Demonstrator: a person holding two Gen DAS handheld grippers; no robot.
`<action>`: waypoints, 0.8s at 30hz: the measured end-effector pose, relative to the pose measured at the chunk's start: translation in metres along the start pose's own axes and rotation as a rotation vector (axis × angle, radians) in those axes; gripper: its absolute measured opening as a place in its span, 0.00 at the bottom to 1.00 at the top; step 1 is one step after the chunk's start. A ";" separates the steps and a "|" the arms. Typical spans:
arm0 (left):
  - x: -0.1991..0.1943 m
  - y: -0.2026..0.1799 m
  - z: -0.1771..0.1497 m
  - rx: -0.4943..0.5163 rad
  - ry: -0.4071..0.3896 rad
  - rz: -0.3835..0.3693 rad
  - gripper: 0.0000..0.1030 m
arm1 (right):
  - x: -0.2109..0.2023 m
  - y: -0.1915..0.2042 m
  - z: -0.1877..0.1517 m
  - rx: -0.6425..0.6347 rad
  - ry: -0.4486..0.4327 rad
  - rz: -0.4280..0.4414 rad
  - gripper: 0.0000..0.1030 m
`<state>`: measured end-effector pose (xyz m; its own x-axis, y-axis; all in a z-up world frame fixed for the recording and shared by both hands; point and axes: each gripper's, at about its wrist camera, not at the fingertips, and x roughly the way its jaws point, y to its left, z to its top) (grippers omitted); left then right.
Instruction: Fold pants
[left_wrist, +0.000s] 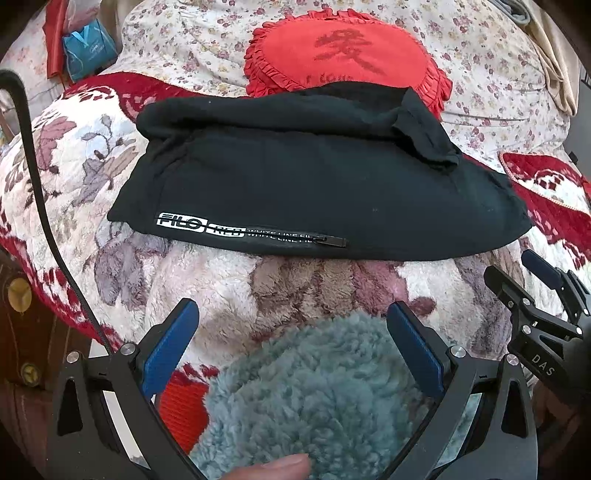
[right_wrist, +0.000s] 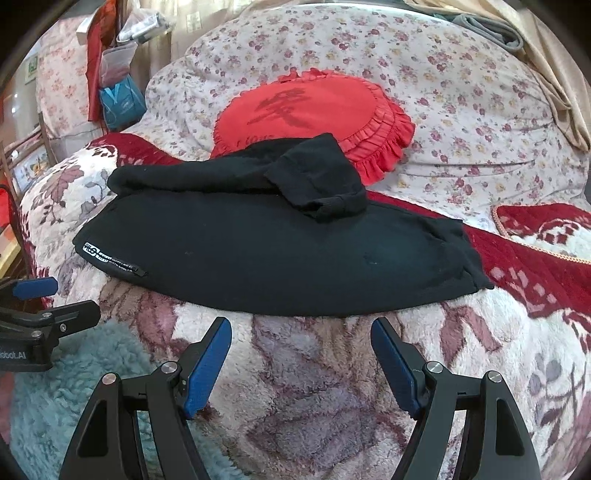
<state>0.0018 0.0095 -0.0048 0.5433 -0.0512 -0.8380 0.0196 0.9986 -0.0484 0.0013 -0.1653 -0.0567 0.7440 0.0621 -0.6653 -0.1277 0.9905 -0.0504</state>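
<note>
The black pants lie bunched across the frame's middle on the floral blanket, soft, limp and light; I judge they'll sag unless pinched at the hems. My left gripper and right gripper hang spread and empty below them.

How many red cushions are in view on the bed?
1: the round red cushion with a frilled edge lies behind the black pants, which overlap its near edge. Others may be hidden outside both views.
</note>
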 end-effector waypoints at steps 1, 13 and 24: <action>0.000 0.000 0.000 -0.001 0.003 -0.002 0.99 | 0.000 0.000 0.000 -0.001 0.000 0.001 0.74; 0.006 0.004 0.001 -0.013 0.024 -0.019 0.99 | 0.007 -0.008 -0.002 0.016 0.017 -0.003 0.74; 0.011 0.008 0.002 -0.039 0.048 -0.044 0.99 | 0.017 -0.015 -0.004 0.039 0.046 -0.213 0.74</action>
<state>0.0095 0.0171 -0.0139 0.5015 -0.0966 -0.8597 0.0096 0.9943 -0.1061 0.0127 -0.1799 -0.0701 0.7204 -0.1543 -0.6761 0.0557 0.9847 -0.1653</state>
